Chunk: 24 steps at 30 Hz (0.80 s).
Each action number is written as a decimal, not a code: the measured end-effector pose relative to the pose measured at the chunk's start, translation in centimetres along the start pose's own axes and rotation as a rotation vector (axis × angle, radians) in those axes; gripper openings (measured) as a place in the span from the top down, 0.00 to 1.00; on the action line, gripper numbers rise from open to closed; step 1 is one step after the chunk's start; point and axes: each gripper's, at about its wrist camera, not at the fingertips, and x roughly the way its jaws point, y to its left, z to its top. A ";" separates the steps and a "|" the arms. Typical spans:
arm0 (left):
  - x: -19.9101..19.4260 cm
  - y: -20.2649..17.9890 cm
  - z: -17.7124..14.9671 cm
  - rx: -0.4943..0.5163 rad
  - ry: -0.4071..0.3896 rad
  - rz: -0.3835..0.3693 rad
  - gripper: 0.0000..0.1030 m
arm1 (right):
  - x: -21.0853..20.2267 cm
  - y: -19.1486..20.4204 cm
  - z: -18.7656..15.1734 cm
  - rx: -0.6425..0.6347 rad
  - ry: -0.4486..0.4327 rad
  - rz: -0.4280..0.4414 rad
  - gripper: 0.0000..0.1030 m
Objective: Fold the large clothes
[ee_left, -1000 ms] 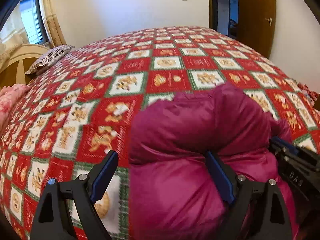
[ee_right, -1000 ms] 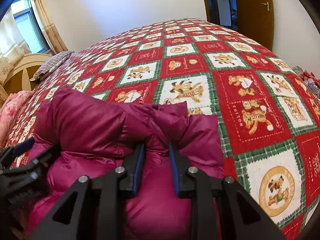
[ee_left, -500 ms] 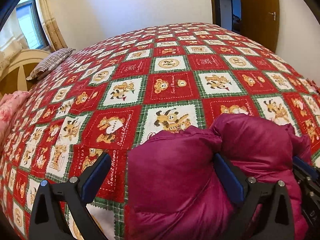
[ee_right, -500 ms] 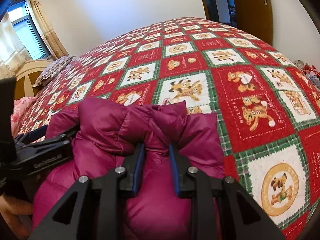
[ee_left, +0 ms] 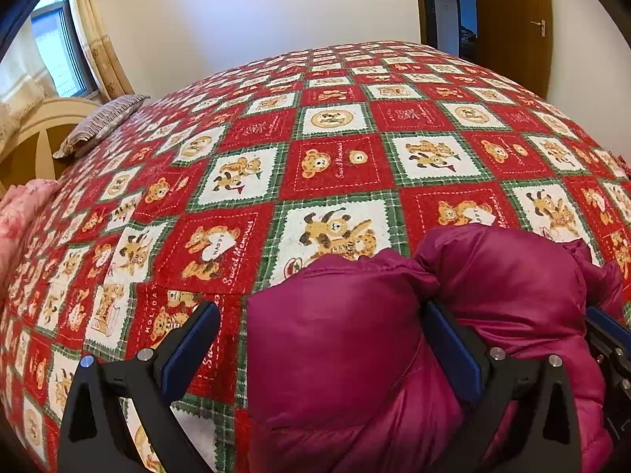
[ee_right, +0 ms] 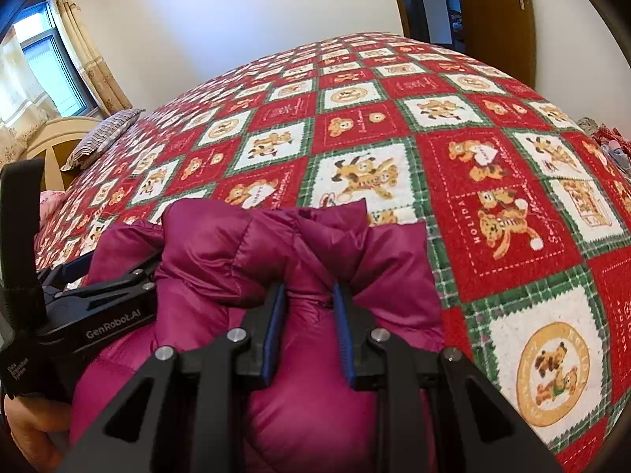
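A puffy magenta jacket (ee_left: 394, 354) lies bunched on the bed near me. My left gripper (ee_left: 321, 351) is open wide over its left end. The right fingertip (ee_left: 453, 351) is sunk in a crease, and the left fingertip (ee_left: 189, 347) stands apart over the quilt. In the right wrist view, the right gripper (ee_right: 307, 327) is shut on a pinched fold of the jacket (ee_right: 315, 244). The left gripper (ee_right: 110, 295) reaches in from the left edge of that view, a hand (ee_right: 23, 425) below it. The right gripper (ee_left: 607, 339) shows at the left view's right edge.
A red, green and white bear-patterned quilt (ee_left: 335, 165) covers the whole bed. A striped pillow (ee_left: 98, 122) and a cream headboard (ee_left: 35, 134) are far left, with pink bedding (ee_left: 19, 205) below. A brown door (ee_left: 512, 19) stands far right, and small items (ee_right: 607, 142) lie off the bed's right side.
My left gripper's jaws have spread wider and it has drawn back, so the jacket sits lower in its view. It came further into the right view. The right gripper's hold is unchanged.
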 end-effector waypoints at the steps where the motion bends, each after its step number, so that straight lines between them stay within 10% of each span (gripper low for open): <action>1: 0.0 0.2 0.0 -0.005 0.003 -0.008 0.00 | 0.0 0.0 0.0 0.003 0.001 0.004 0.75; 13: 0.1 -0.7 0.1 0.043 -0.009 0.044 0.00 | 0.5 -0.3 0.2 0.005 0.009 0.010 0.73; 24: -3.8 6.5 -2.4 -0.192 0.068 -0.207 0.01 | -0.8 -0.5 0.1 0.013 0.003 0.021 0.71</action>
